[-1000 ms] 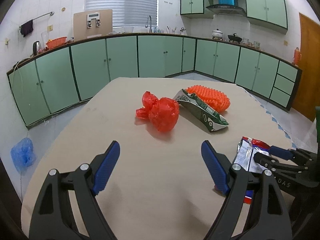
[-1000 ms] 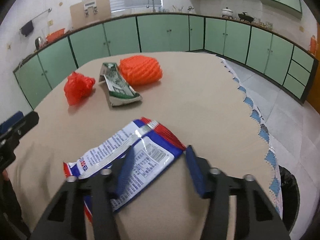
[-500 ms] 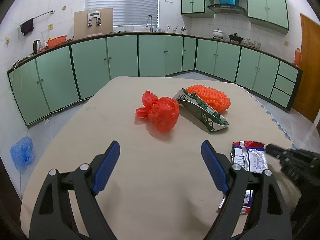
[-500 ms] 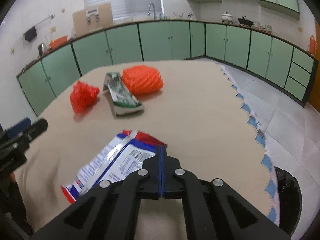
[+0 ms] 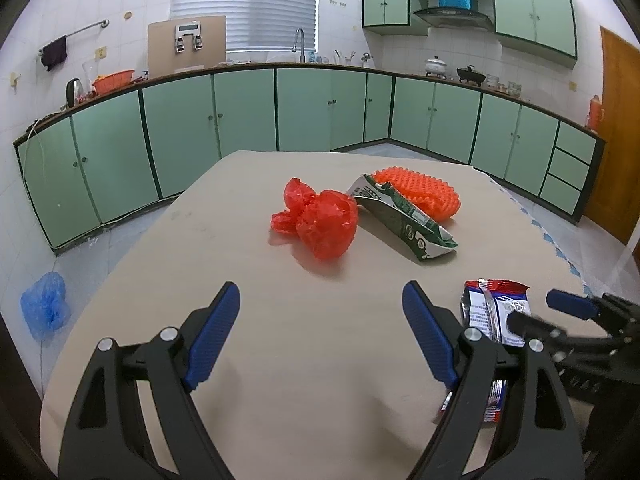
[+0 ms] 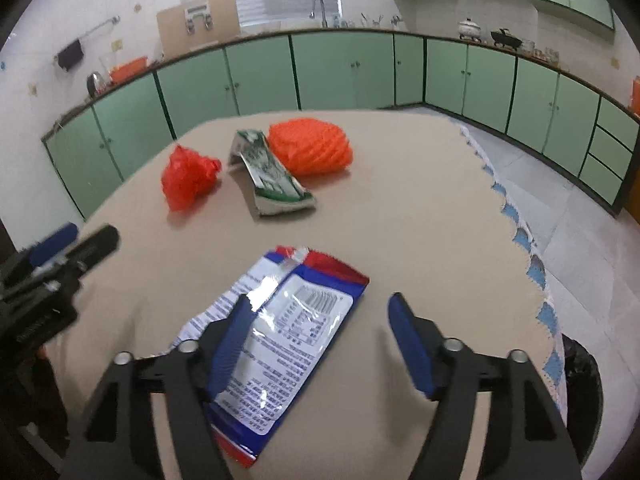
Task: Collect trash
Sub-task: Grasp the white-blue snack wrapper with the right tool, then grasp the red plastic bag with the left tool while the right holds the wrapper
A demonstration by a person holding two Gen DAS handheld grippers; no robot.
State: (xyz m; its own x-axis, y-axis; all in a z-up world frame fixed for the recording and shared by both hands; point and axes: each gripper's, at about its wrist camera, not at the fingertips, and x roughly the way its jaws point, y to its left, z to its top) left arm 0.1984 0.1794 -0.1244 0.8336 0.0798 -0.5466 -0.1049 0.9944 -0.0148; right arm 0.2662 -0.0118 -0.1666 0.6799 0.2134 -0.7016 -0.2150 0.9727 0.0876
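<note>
A blue, white and red snack wrapper (image 6: 280, 328) lies flat on the beige table (image 6: 420, 216); it also shows in the left wrist view (image 5: 494, 312). My right gripper (image 6: 320, 336) is open over it, the left finger on the wrapper, the right finger beside it. Farther back lie a crumpled red plastic bag (image 6: 188, 178) (image 5: 324, 222), a green and white carton (image 6: 268, 174) (image 5: 404, 220) and an orange foam net (image 6: 310, 146) (image 5: 420, 196). My left gripper (image 5: 320, 334) is open and empty above the near table.
A black bin bag (image 6: 580, 384) stands on the floor off the table's right edge. Green cabinets (image 5: 248, 108) line the walls. A blue plastic bag (image 5: 44, 310) lies on the floor at the left.
My right gripper closed on the wrapper's edge half a second ago and now stands open again over it. The wrapper has shifted and turned slightly. The left gripper has stayed still.
</note>
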